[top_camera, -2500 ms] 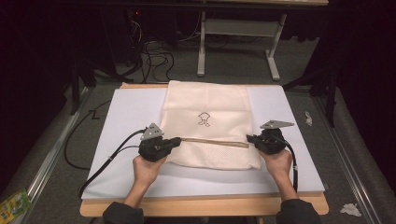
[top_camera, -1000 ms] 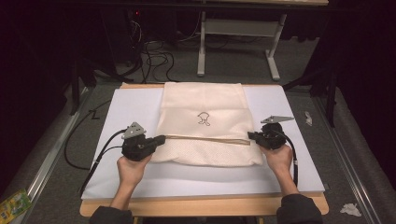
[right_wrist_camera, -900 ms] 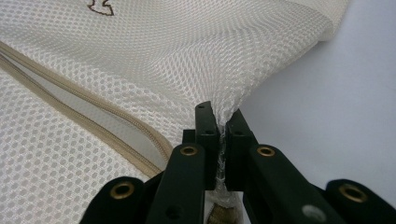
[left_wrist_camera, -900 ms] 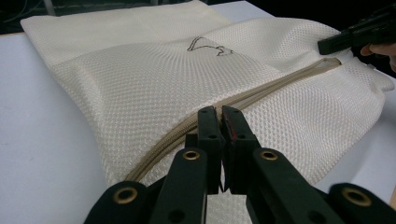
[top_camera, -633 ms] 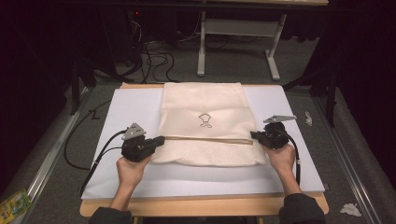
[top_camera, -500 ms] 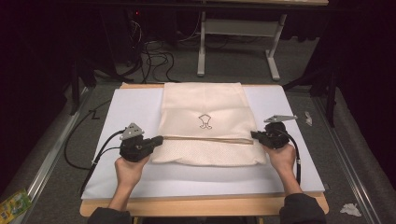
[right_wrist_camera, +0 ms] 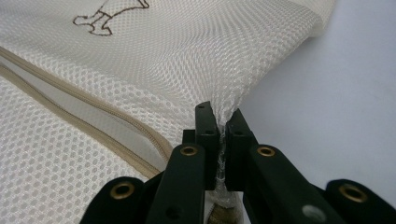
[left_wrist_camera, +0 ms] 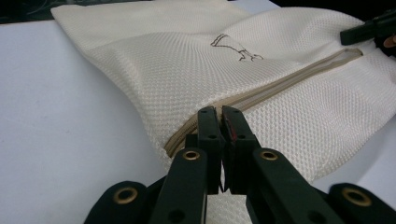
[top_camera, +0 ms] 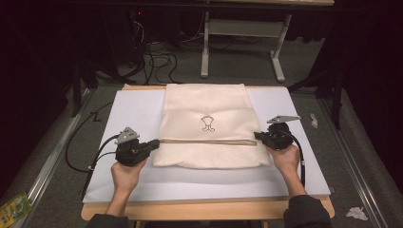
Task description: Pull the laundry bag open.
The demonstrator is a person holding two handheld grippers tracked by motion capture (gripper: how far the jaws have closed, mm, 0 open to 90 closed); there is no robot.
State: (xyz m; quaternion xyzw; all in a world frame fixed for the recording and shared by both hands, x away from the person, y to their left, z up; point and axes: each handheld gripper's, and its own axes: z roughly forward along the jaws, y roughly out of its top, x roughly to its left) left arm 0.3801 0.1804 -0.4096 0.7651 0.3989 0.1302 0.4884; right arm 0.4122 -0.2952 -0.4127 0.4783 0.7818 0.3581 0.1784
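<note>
The left gripper (left_wrist_camera: 219,122) has its jaws pressed together at the left end of the zipper (left_wrist_camera: 261,91), and seems to pinch the zipper pull there. A moment ago this hand was further in over the bag (top_camera: 205,124). It has slid out to the bag's left edge, so the zipper looks pulled nearly all the way along.

The right gripper (right_wrist_camera: 219,122) pinches the mesh at the bag's right edge and has stayed put, holding the bag so it can't slide.

Just past both grippers, the cream bag lies flat on the white board (top_camera: 133,109). Further away, a little brown drawing (top_camera: 207,122) sits mid-bag.
</note>
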